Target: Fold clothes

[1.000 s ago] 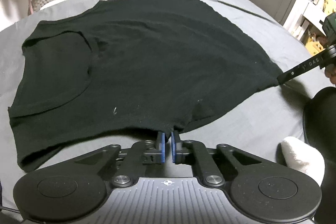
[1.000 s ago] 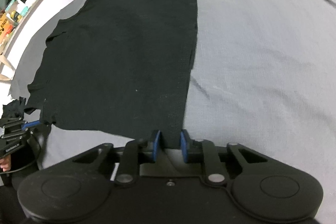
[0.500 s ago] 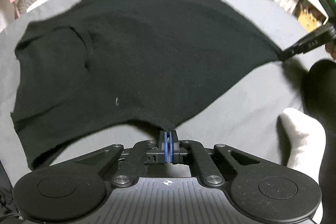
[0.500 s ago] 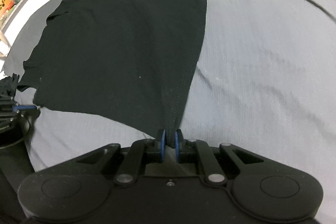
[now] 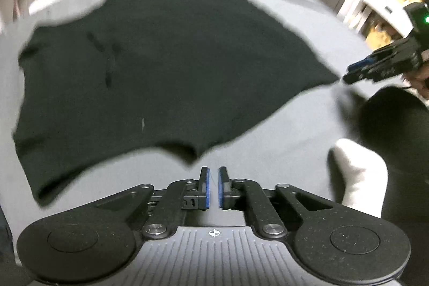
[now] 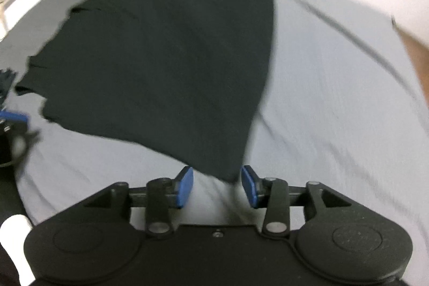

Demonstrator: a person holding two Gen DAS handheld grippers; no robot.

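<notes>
Left wrist view, pretty blurry: left gripper [image 5: 213, 182] barely parted, holding nothing, looks just off the black shirt [image 5: 166, 66] on the bed [image 5: 295, 146]; right gripper [image 6: 217, 185] wide open around its corner.

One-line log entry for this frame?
phase: hem released | left gripper: open, empty | right gripper: open | black shirt: flat on grey sheet

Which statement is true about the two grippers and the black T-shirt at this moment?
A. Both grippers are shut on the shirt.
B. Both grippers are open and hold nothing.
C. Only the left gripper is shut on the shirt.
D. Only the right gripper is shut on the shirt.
B: the left gripper shows a narrow empty gap, the right gripper stands wide open, and the black T-shirt lies on the grey sheet.
</notes>
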